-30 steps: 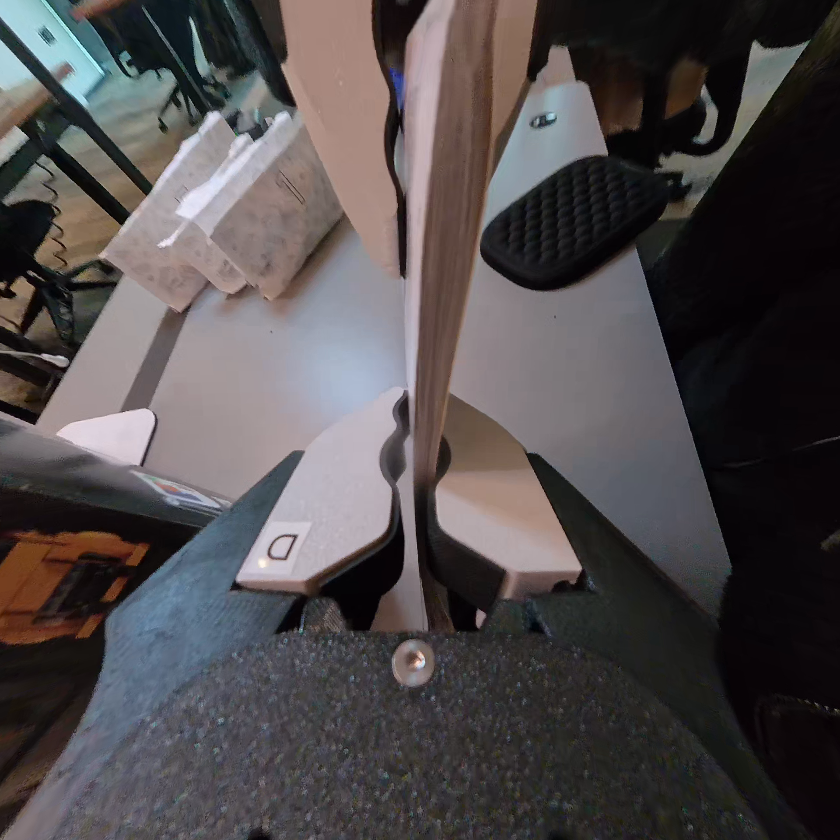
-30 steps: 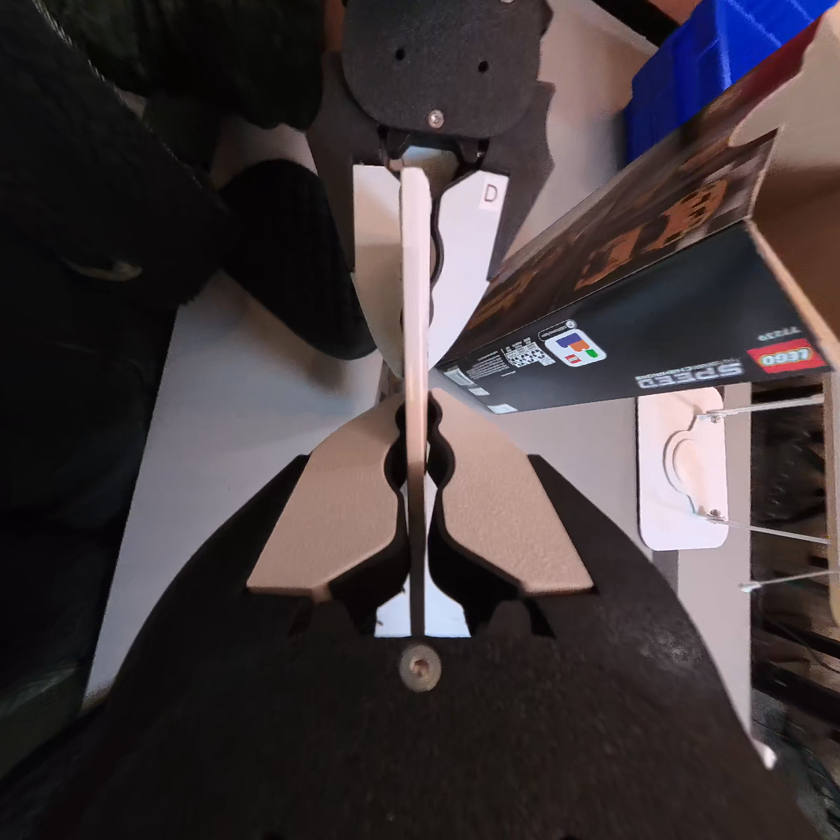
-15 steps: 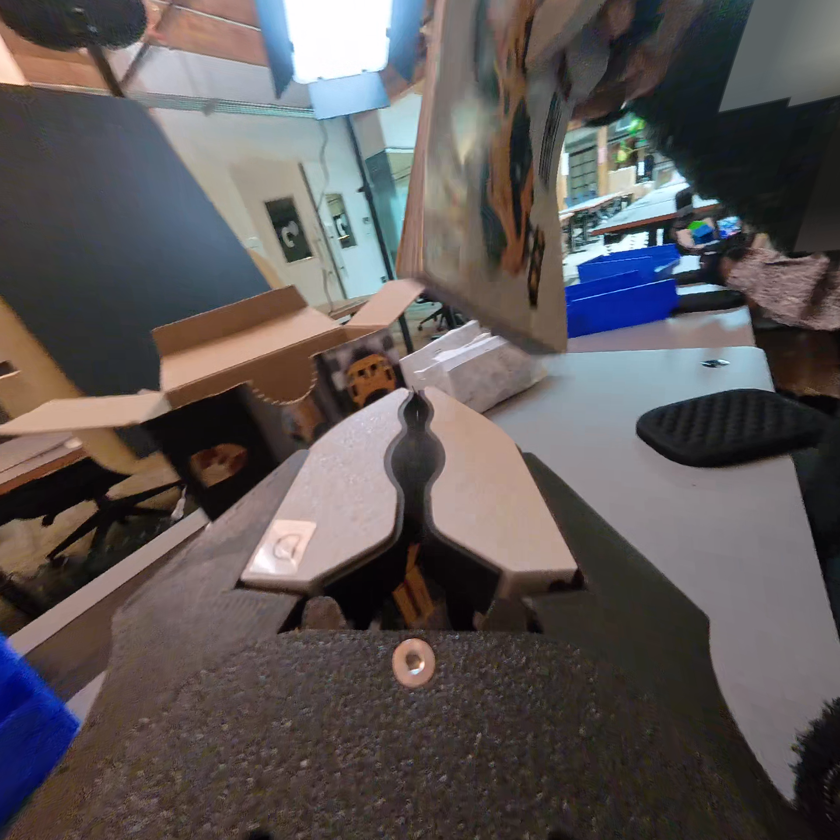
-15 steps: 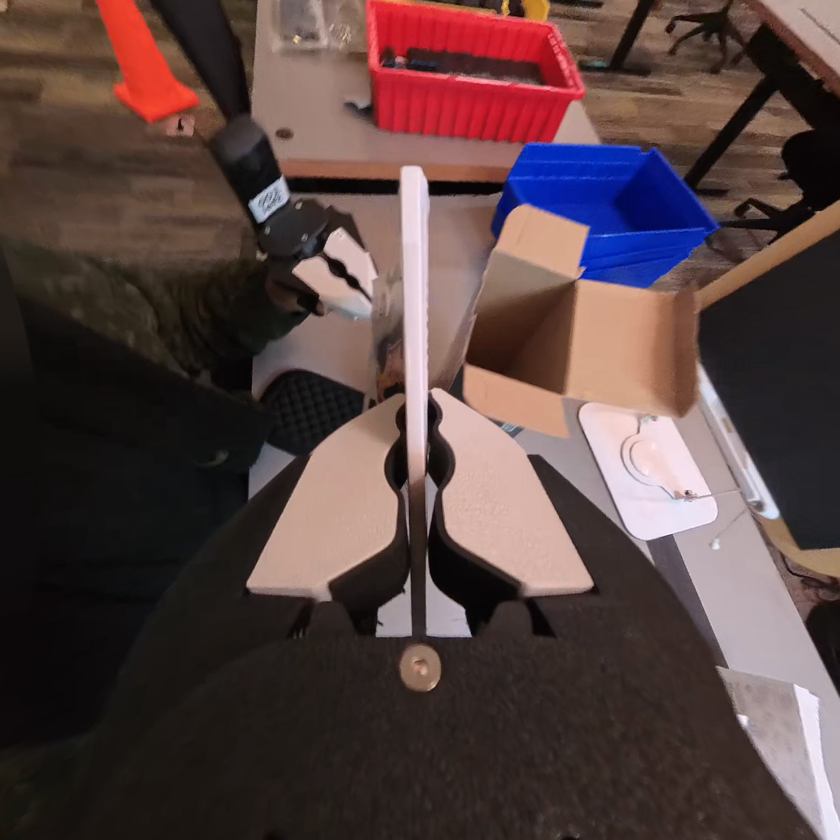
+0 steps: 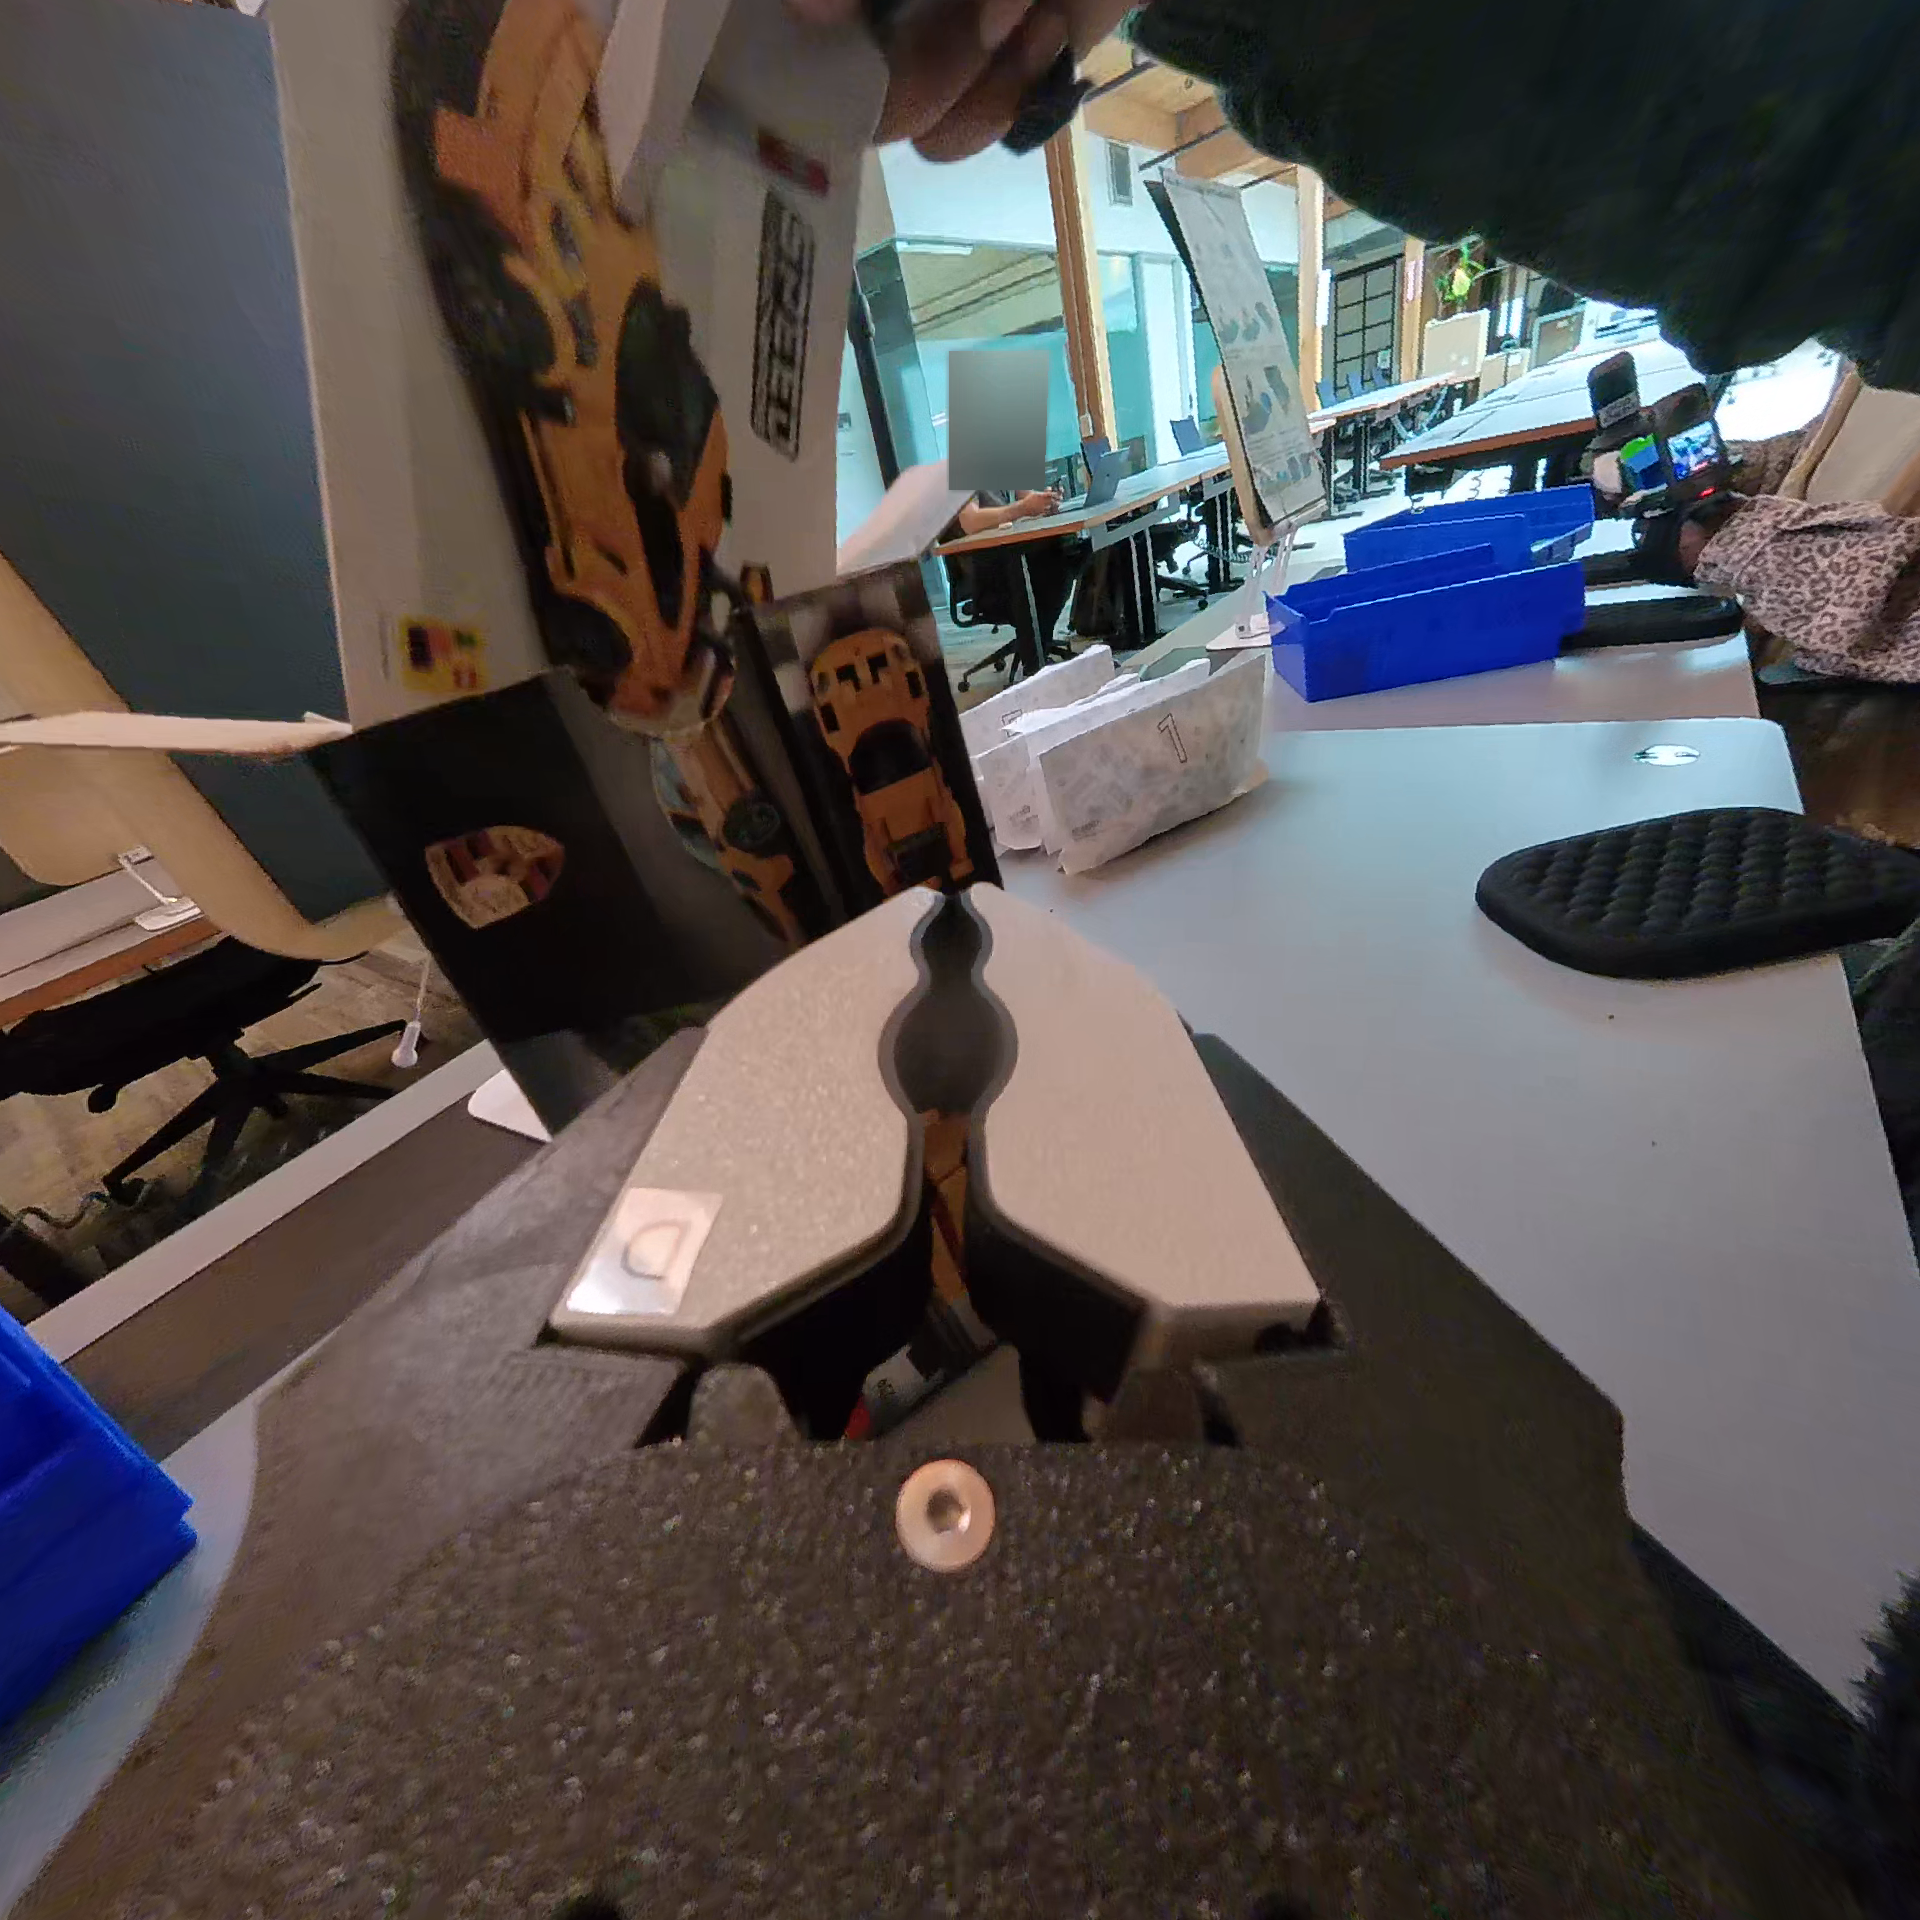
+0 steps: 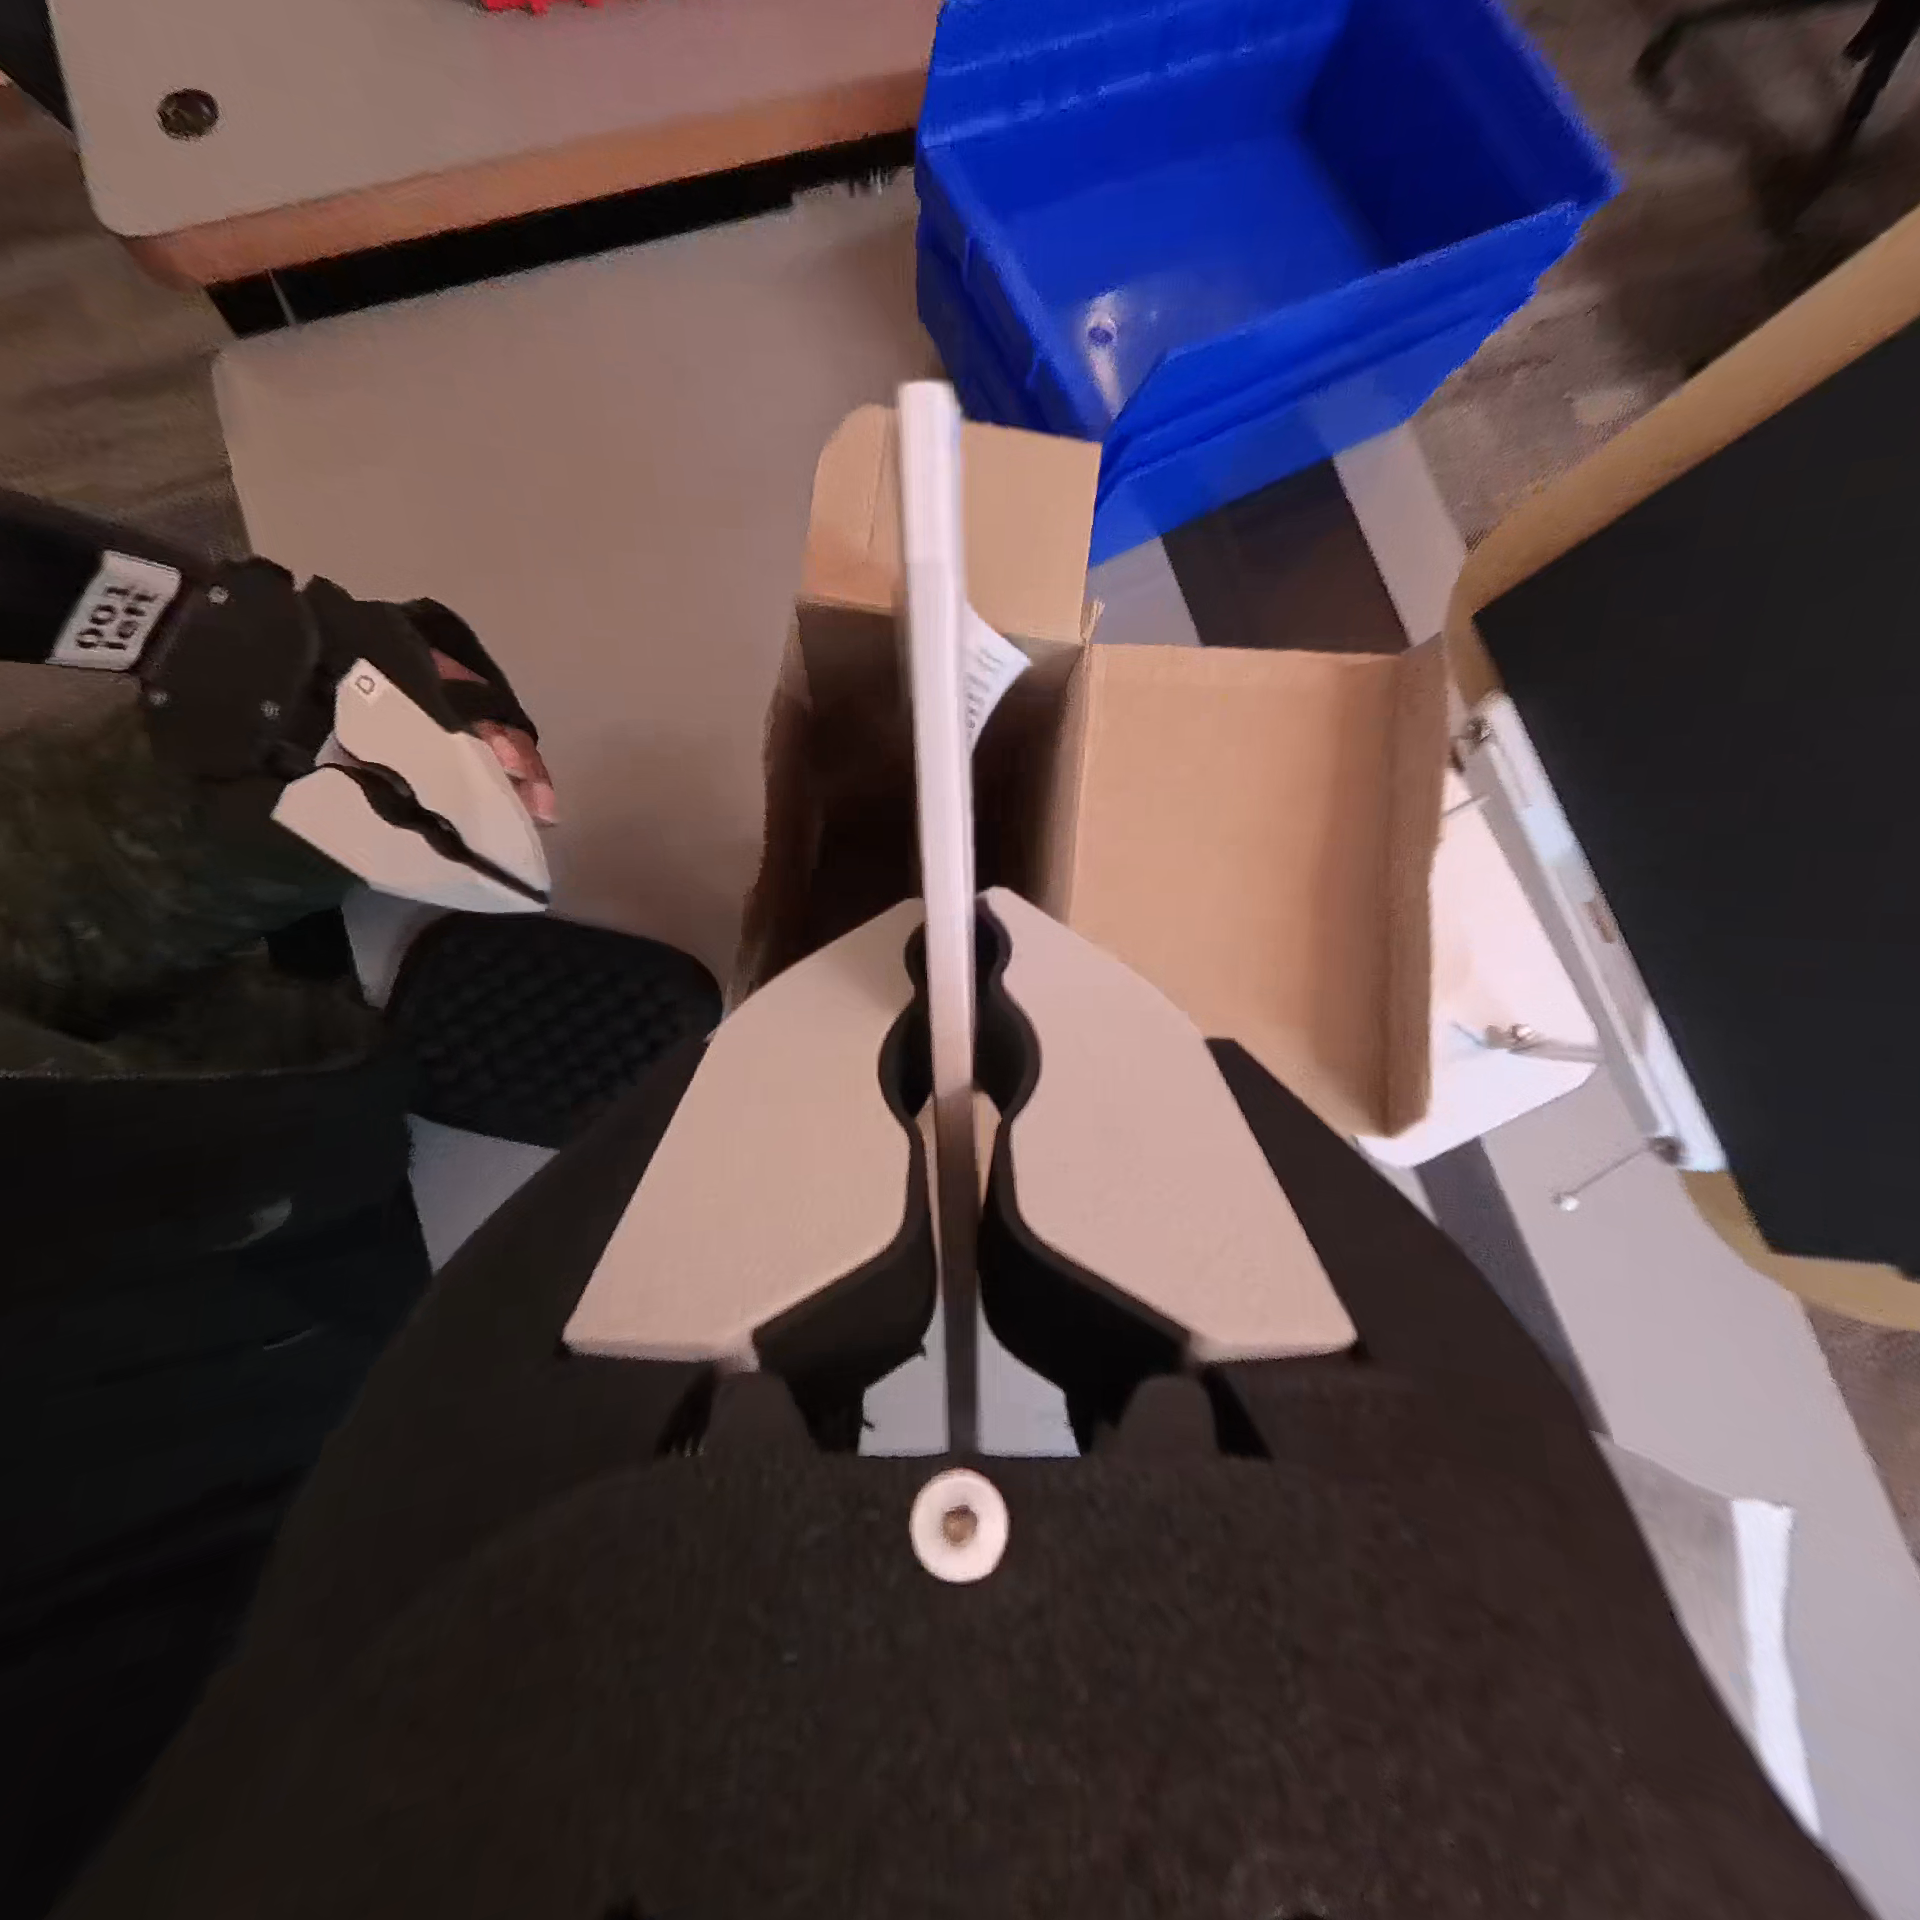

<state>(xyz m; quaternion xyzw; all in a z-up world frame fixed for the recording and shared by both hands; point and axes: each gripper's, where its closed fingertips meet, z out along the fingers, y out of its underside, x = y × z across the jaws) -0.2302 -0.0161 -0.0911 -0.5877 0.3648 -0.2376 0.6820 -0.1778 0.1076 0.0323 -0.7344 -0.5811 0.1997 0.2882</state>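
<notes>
My right gripper (image 6: 961, 904) is shut on a thin white booklet (image 6: 935, 644), seen edge-on, and holds it over an open cardboard toy box (image 6: 1226, 831). In the left wrist view the booklet (image 5: 582, 364) shows a yellow car on its cover and hangs upright, its lower end at the open top of the box (image 5: 499, 862), whose dark outside also shows a car. My left gripper (image 5: 951, 899) is shut and empty, low over the grey table (image 5: 1455, 1143), just in front of the box. It also shows in the right wrist view (image 6: 535, 894), left of the box.
Several white paper bags (image 5: 1132, 748) lie behind the box. A black textured pad (image 5: 1704, 888) lies at the table's right; it also shows near my left gripper (image 6: 540, 1018). Blue bins (image 5: 1434, 613) stand farther back, and one (image 6: 1247, 229) stands beyond the box. A dark partition (image 6: 1714, 831) is at the right. The grippers' ends are close to 20 cm from one another.
A second ago both grippers held the booklet. My left gripper has let go, drawn back and shut empty. My right gripper has carried the booklet over the open box and lowered it.
</notes>
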